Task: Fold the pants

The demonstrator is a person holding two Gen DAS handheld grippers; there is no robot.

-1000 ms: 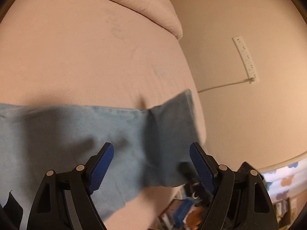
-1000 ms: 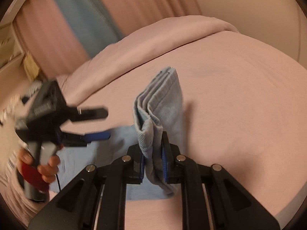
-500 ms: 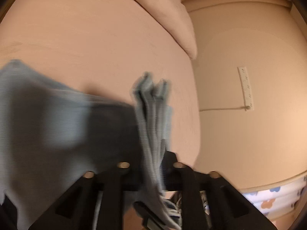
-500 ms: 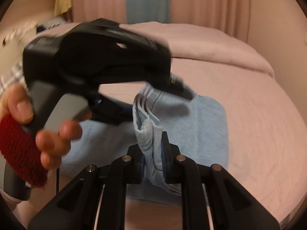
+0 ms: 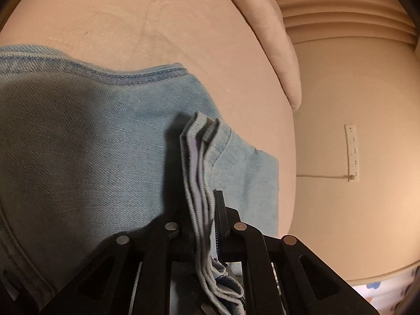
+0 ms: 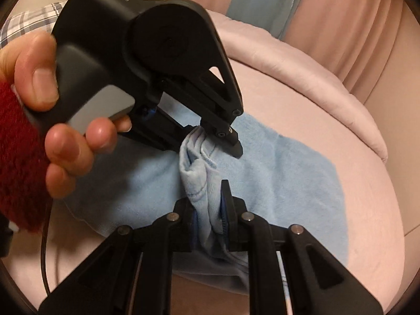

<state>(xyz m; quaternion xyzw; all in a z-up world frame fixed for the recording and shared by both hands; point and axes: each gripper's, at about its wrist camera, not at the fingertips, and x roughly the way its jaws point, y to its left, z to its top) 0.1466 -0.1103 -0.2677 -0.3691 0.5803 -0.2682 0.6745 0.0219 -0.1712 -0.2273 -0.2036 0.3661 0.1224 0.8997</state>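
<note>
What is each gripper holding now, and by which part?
Both grip the light blue denim pants by a bunched, layered edge: left gripper and right gripper are each shut on the folds.

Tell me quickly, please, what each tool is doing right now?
Left tool: closed on a bunched edge of the pants.
Right tool: closed on the pants' stacked layers.

Light-blue pants, pink bedsheet
</note>
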